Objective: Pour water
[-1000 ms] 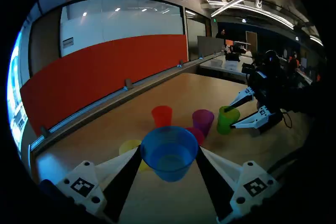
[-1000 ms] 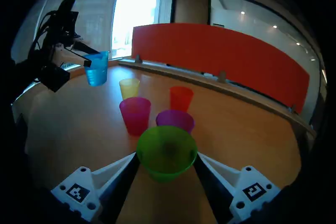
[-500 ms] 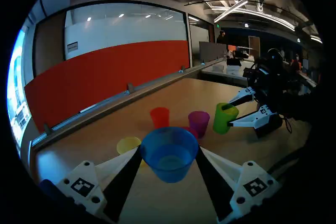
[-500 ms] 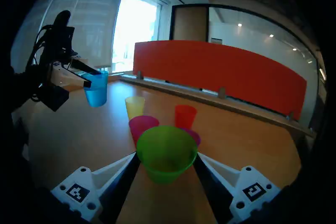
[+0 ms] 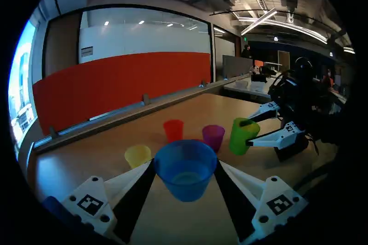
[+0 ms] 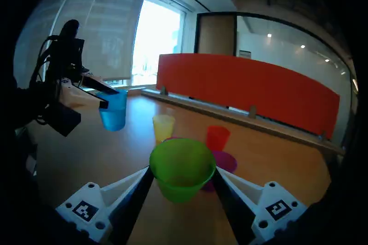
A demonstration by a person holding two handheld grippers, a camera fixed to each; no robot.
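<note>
blue and green cups held in two grippers over a wooden table

wood-toned table (image 5: 198, 107) spans the lower half of both views. it is bordered on its far side by a long orange panel (image 5: 124, 79) set under a glazed wall. a bright window (image 6: 156, 42) stands beyond the table's end in the right gripper view.

left gripper (image 5: 184, 168): its jaws are clamped on the blue cup (image 5: 185, 185), one finger on each side of the cup wall just below the rim. the cup is upright. in the right gripper view it appears raised off the table, to the left of the standing cups.

right gripper (image 6: 182, 169): its jaws are clamped on the green cup (image 6: 182, 185) in the same way, with the cup upright and its mouth open toward the camera. in the left gripper view it sits to the right of the standing cups, near the purple one, and seems lifted clear of the surface.

standing on the table between the two held cups are a yellow cup (image 5: 137, 155), an orange cup (image 5: 173, 130) nearest the panel, and a purple cup (image 5: 213, 135). they are close together but apart.

a shallow pool of what looks like water (image 5: 186, 179) lies at the bottom of the blue cup. whether the green cup holds any cannot be told.
</note>
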